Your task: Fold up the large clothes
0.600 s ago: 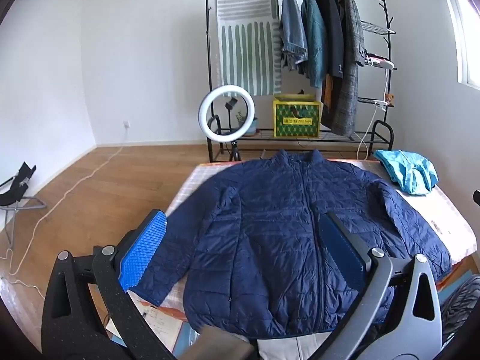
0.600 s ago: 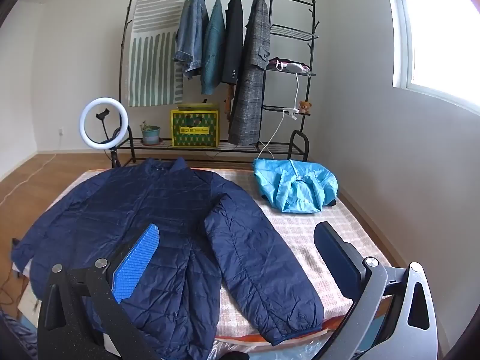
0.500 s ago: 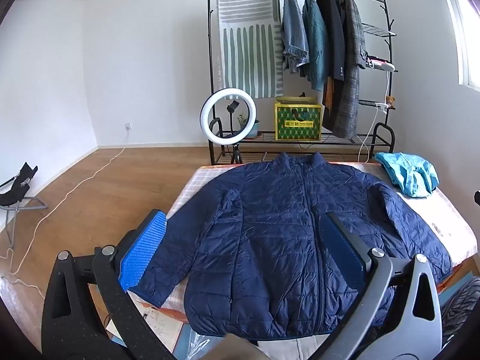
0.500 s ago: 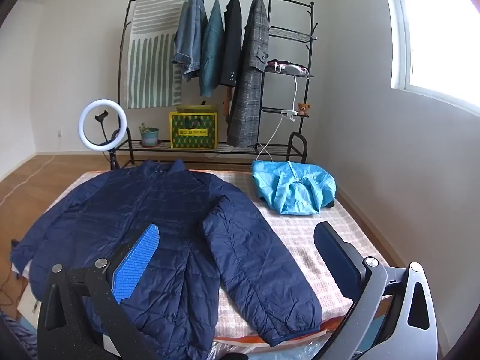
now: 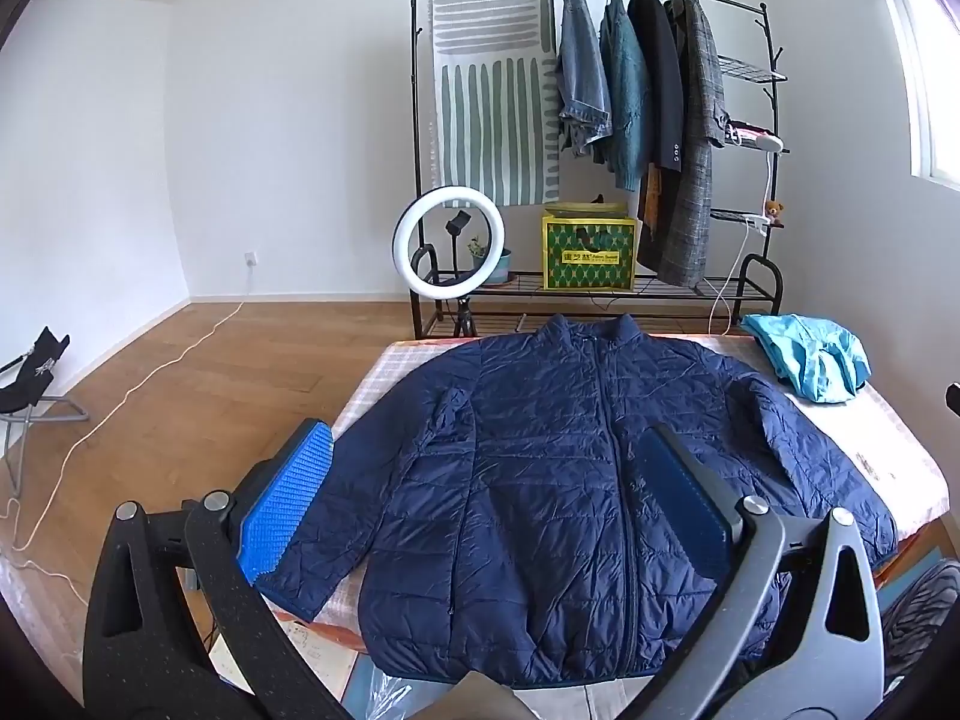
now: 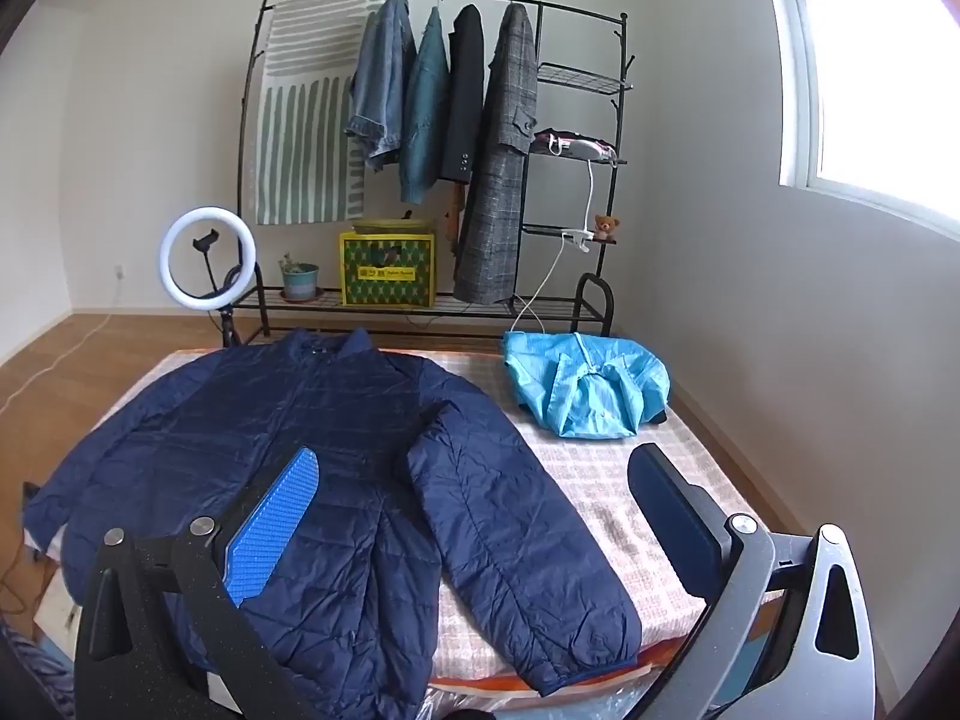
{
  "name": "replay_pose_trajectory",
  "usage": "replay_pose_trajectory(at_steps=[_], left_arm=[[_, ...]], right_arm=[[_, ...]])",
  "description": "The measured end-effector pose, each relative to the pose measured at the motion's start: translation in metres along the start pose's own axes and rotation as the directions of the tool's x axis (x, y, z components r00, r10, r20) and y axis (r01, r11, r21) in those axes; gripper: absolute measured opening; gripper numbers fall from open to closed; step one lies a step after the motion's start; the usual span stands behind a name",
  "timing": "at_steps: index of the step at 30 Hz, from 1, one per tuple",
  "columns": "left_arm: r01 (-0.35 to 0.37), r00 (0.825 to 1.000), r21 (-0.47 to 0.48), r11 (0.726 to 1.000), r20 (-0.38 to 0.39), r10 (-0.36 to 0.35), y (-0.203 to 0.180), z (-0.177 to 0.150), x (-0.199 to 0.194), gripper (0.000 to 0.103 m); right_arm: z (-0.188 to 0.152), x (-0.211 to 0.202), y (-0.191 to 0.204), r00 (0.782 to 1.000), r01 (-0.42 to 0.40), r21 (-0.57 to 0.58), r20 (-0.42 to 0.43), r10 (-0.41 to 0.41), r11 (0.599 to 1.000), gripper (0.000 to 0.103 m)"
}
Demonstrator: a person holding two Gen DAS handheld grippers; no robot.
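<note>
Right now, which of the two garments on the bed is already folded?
The light blue jacket, a compact bundle at the far right corner. The navy puffer jacket lies spread flat, zipped, sleeves out to both sides, with both open grippers above its near hem.

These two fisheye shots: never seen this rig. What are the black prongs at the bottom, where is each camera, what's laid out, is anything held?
There is no robot arm here. A person holds one two-finger gripper in each hand, and a fisheye camera on each looks forward along its fingers. The black prongs with blue pads are those fingers.

The left wrist view shows the left gripper, the right wrist view the right gripper. Both are open and hold nothing; they hang above the near edge of the bed.

On the checked bed cover a navy puffer jacket lies flat, front up, zipped, sleeves spread out to the sides. A light blue garment sits bunched at the far right corner, apart from the jacket.

Behind the bed stand a clothes rack with hanging coats and a ring light.
</note>
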State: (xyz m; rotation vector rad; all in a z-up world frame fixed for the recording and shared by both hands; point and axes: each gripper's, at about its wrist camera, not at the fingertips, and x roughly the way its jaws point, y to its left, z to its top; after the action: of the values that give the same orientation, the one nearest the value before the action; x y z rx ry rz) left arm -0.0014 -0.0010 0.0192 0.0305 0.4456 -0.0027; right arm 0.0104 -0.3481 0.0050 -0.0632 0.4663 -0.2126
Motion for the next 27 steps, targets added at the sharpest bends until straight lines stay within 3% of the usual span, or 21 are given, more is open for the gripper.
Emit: replay_pose_trajectory(at_steps=[27], left_arm=[[0.0,1.0,-0.001,1.0,0.006,0.0,-0.003,0.0041,-0.0032,0.103]], right_arm=[[0.0028,-0.0017,0.0014,1.0,-0.008,0.005,0.0,0.008,1.0,0.103]])
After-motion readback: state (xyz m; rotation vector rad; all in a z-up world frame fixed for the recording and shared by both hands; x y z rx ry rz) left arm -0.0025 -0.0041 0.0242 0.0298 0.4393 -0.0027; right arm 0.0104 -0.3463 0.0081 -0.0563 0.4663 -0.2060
